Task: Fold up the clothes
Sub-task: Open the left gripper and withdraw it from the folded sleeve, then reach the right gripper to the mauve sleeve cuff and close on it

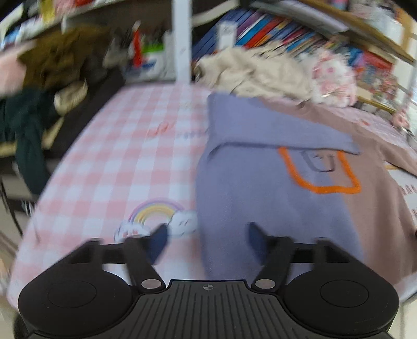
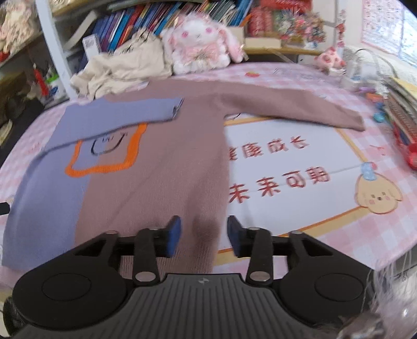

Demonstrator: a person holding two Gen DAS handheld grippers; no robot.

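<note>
Black gripper hardware fills the near edge of both wrist views. Left gripper (image 1: 206,234): jaws spread wide, blue pads well apart, nothing between them; beneath the gap lie the left edge of the sweater (image 2: 146,167) and the pink checked tablecloth (image 1: 109,161). Right gripper (image 2: 203,233): jaws parted to a moderate gap, with no fabric pinched; the pads stand above the near hem of the garment without pressing on it. That garment lies flat on the cloth, hem toward the cameras, and is two-toned: its left part is lavender-blue, its right part dusty mauve. An orange outline with a smiling face (image 2: 106,151) sits on the chest, across the colour boundary. Its lavender sleeve (image 2: 125,114) is folded inward across the chest and covers the upper edge of the orange outline, with the cuff ending near the garment's middle. Its mauve sleeve (image 2: 292,109) remains extended to the right, lying over a white printed panel with red characters (image 2: 281,161) on the cloth. A rainbow print (image 1: 156,211) shows on the cloth just left of the garment (the left wrist view is motion-blurred, so fine detail there is unreliable). At the far side, a crumpled beige garment (image 2: 122,70) lies beside a white and pink plush rabbit (image 2: 200,44), in front of shelves of books (image 2: 146,23).
</note>
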